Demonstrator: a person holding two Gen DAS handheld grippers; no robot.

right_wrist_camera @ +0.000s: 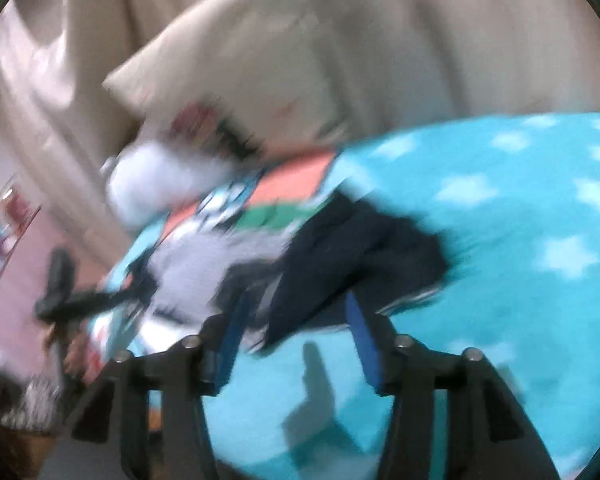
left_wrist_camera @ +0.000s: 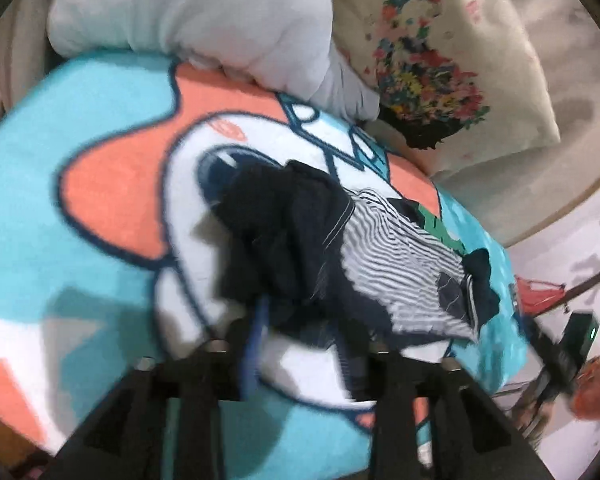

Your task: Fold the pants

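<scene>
Both views are evenly and fairly brightly lit by soft indoor light; no glare is seen. Heavy fisheye bending is present, with black vignette at the corners. In the left wrist view moderate motion blur is seen: stripes on the pants (left_wrist_camera: 384, 256) are still resolved, while the blanket (left_wrist_camera: 80, 184) print edges are smeared. Soft shadows are cast on the blanket beside the finger mounts. The right wrist view is smeared much harder: pillow (right_wrist_camera: 236, 80) and pants are streaked diagonally, and a dark shadow (right_wrist_camera: 312, 396) is thrown between the fingers.
</scene>
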